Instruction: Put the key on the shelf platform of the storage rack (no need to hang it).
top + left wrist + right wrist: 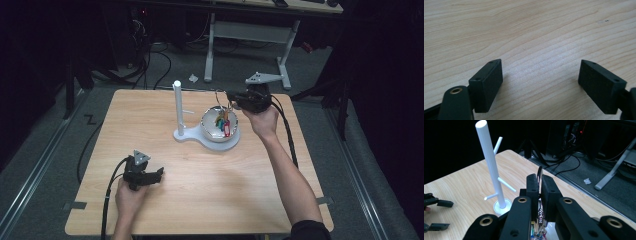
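My right gripper (539,188) pinches a key ring (539,173) above the bowl (210,131). My left gripper (540,82) rests wide apart, holding nothing, on the tabletop (210,185).

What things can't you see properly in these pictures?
- Coloured things in the white bowl: too small in the high view to name; in the right gripper view the right tongs cover them.
- Metal ring pinched in the right tongs: its lower part is hidden between the jaws.
- White peg stand: its base is partly hidden behind the right tongs.
- Left tongs: cut off by the bottom edge of the left gripper view.
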